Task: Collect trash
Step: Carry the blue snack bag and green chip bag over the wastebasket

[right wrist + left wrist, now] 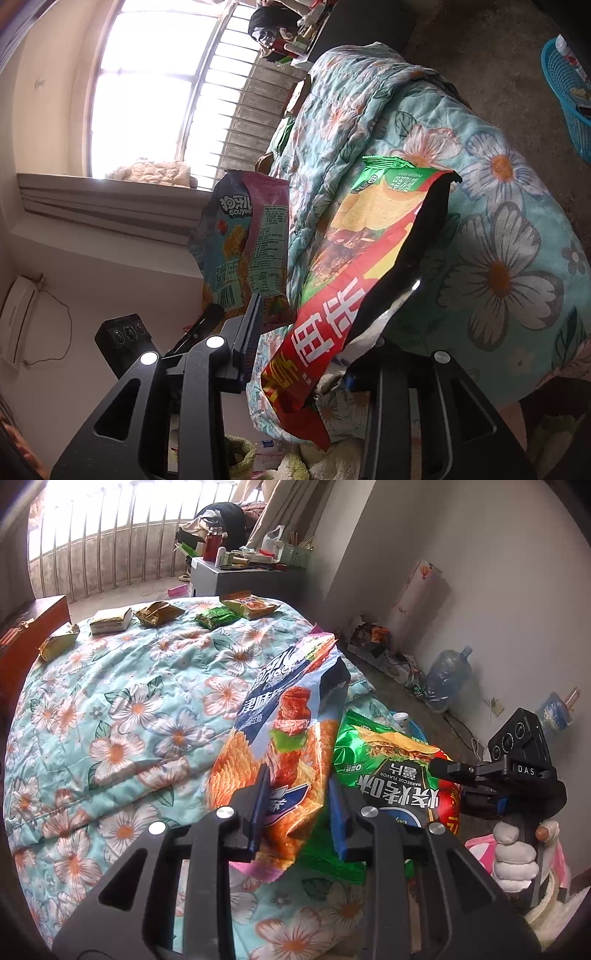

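Note:
A blue and orange chip bag [273, 738] stands upright over the floral quilt [122, 709], between the jaws of my left gripper [297, 812]. The jaws stand apart and open, not pressing on it. Beside it to the right a green and red barbecue chip bag [391, 768] lies tilted, with my right gripper [448, 782] at its right edge. In the right wrist view that green and red chip bag [354, 258] lies between the jaws of the right gripper [303, 354]. Its left finger [251, 332] stands clear of the bag; the other is hidden behind it. The blue chip bag [240, 240] hangs further left.
Several more wrappers [159, 613] lie along the quilt's far edge. A wooden box [33, 627] is on the left, a cluttered grey cabinet [236, 579] behind, a water jug [447, 675] by the wall. A blue basket [569, 85] sits on the floor. A gloved hand [517, 853] holds the right gripper.

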Demonstrator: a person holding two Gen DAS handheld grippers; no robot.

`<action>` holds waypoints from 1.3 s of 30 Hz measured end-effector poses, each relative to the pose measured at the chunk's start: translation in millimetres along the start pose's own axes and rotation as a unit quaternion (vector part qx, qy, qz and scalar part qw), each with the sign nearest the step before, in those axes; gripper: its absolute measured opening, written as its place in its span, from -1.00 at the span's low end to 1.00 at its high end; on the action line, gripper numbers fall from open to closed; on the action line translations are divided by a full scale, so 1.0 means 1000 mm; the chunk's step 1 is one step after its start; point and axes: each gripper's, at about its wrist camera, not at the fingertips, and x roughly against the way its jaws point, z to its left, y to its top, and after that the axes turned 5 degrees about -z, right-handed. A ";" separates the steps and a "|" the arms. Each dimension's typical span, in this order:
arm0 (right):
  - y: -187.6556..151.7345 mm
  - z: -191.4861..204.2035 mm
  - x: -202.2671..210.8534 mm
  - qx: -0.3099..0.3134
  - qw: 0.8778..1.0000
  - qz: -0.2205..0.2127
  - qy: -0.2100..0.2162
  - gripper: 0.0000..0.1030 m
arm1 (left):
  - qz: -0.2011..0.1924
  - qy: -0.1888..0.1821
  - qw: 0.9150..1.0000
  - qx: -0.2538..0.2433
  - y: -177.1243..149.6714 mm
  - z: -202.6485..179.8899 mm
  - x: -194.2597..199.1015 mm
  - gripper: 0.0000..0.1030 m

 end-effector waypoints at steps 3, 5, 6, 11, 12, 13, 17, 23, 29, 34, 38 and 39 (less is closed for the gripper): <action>-0.001 -0.006 -0.005 -0.009 1.000 -0.003 -0.011 -0.29 | 0.003 0.003 1.000 -0.006 0.001 -0.003 -0.007 -0.42; -0.001 -0.011 -0.008 -0.016 1.000 -0.003 -0.017 -0.29 | 0.001 0.006 1.000 -0.011 0.002 -0.005 -0.009 -0.46; -0.002 -0.013 -0.009 -0.018 1.000 -0.003 -0.019 -0.29 | -0.001 0.009 1.000 -0.014 0.003 -0.006 -0.010 -0.47; -0.003 -0.016 -0.010 -0.020 1.000 -0.007 -0.021 -0.69 | -0.014 0.025 0.999 -0.033 0.004 -0.013 -0.009 -0.61; -0.003 -0.016 -0.008 -0.020 1.000 -0.008 -0.020 -0.71 | -0.018 0.028 0.999 -0.037 0.005 -0.015 -0.009 -0.65; -0.003 -0.016 -0.007 -0.020 1.000 -0.009 -0.020 -0.74 | -0.022 0.032 0.998 -0.040 0.005 -0.016 -0.007 -0.68; -0.003 -0.017 0.002 -0.022 1.000 -0.016 -0.010 -0.84 | -0.039 0.050 0.997 -0.044 0.006 -0.015 0.000 -0.76; 0.002 -0.010 0.014 -0.016 0.999 -0.038 0.006 -0.88 | -0.064 0.050 0.996 -0.025 0.012 -0.006 0.017 -0.81; 0.007 0.000 0.035 0.000 0.998 -0.065 0.026 -0.89 | -0.088 0.031 0.995 -0.023 0.024 -0.011 0.030 -0.82; 0.015 0.000 0.068 0.006 0.994 -0.105 0.036 -0.89 | -0.112 -0.007 0.993 -0.032 0.045 -0.031 0.034 -0.82; 0.024 -0.011 0.111 0.003 0.987 -0.157 0.028 -0.89 | -0.117 -0.031 0.991 -0.059 0.059 -0.061 0.021 -0.82; 0.026 -0.015 0.123 0.002 0.985 -0.172 0.023 -0.89 | -0.116 -0.038 0.990 -0.064 0.063 -0.068 0.016 -0.82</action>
